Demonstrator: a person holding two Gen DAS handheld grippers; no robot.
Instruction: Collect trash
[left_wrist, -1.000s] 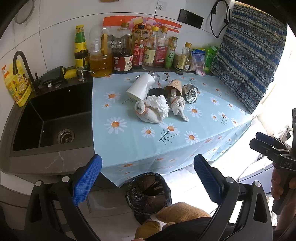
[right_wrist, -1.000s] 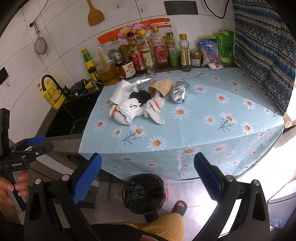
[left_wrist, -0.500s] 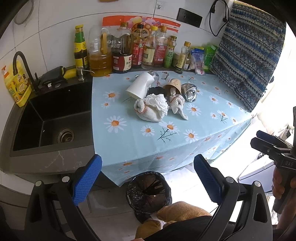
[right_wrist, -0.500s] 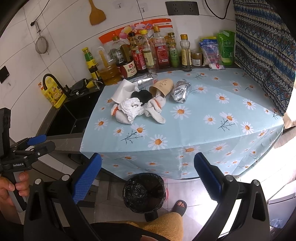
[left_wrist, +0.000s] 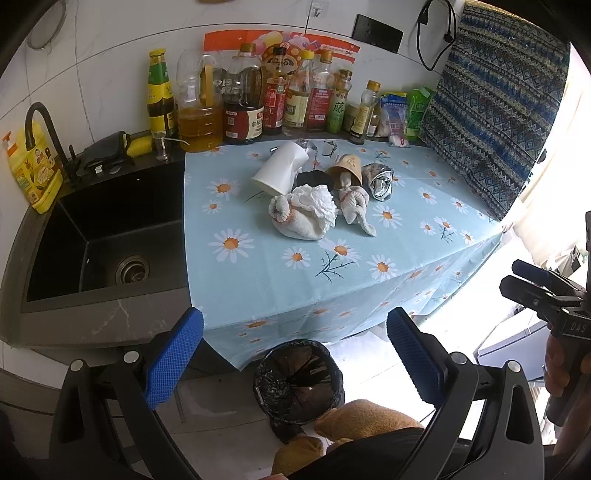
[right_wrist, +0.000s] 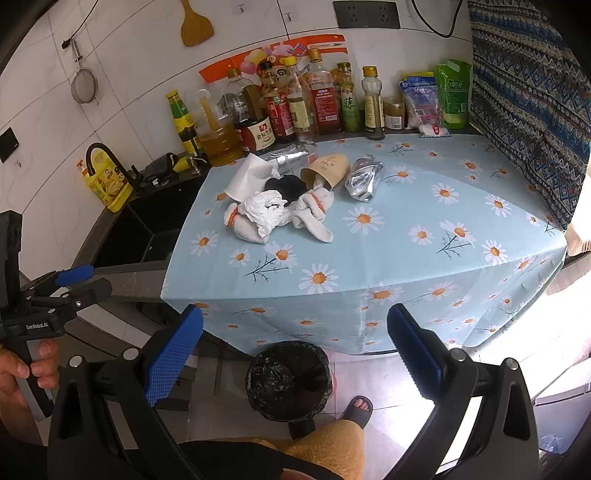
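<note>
Left wrist view, kitchen counter, catalogue of contents.

Item 1: left gripper (left_wrist: 295, 354), jaws spread wide, nothing between them; low centre of the frame, held back from the counter edge.

Item 2: right gripper (right_wrist: 295, 350), jaws likewise spread and empty; seen from its own camera at low centre.

Item 3: trash pile, frame centre on the daisy tablecloth (left_wrist: 258, 280). Comprises a white paper cup (left_wrist: 279, 173) on its side, a crumpled white tissue (left_wrist: 314, 201) on rolled socks (left_wrist: 295, 225), a brown paper cup (left_wrist: 345, 173) tipped over, a dark wad (left_wrist: 314, 179) and a silver foil pouch (left_wrist: 380, 181). Pieces touch or overlap.

Item 4: bin (left_wrist: 298, 380), black-lined, on the floor below the cloth's hanging edge, lower centre, directly between the left jaws in this view.

Key relation: the pile lies ahead of and above both grippers, well apart from either. Its long axis runs left to right across the frame. The white paper cup and socks sit toward the left gripper's side, the foil pouch toward the right's; neither is clearly nearer overall.

Change from the earlier frames: slight only. The pile sits a touch lower in the left view; both grippers remain open and the trash lies undisturbed. Collection appears not yet begun.
</note>
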